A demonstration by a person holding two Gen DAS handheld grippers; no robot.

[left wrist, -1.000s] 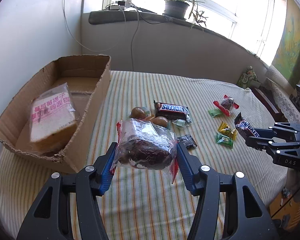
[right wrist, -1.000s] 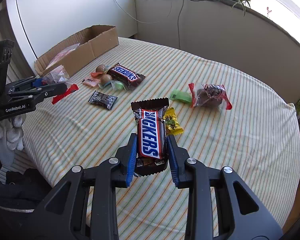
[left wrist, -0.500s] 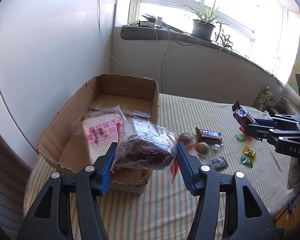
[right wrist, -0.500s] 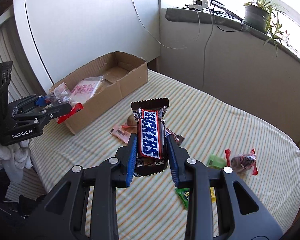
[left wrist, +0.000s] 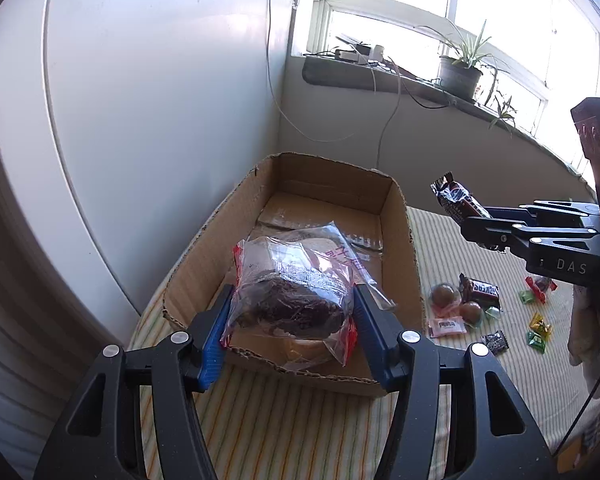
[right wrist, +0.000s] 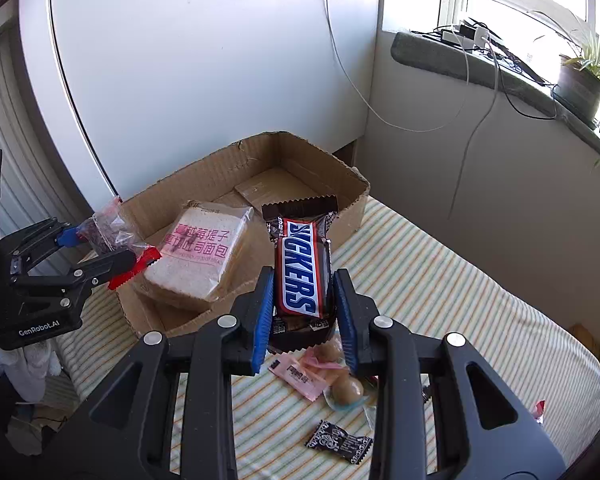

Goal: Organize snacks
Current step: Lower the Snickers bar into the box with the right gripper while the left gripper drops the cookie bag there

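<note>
My left gripper (left wrist: 290,320) is shut on a clear bag of dark dried fruit (left wrist: 292,296) and holds it above the near end of an open cardboard box (left wrist: 396,208). A wrapped bread loaf with pink print (right wrist: 200,256) lies in the box. My right gripper (right wrist: 303,316) is shut on a Snickers bar (right wrist: 300,268), held upright in the air just right of the box. It also shows in the left wrist view (left wrist: 458,200). The left gripper shows in the right wrist view (right wrist: 100,248).
On the striped tablecloth (right wrist: 460,300) right of the box lie another Snickers (left wrist: 482,290), brown round sweets (left wrist: 442,294), a pink sachet (right wrist: 300,374), a black packet (right wrist: 340,444) and small green and yellow candies (left wrist: 538,330). A white wall stands behind the box.
Both grippers have moved left toward the box with their snacks. The dried fruit bag is now over the box's near end, and the Snickers bar is close beside the box.
</note>
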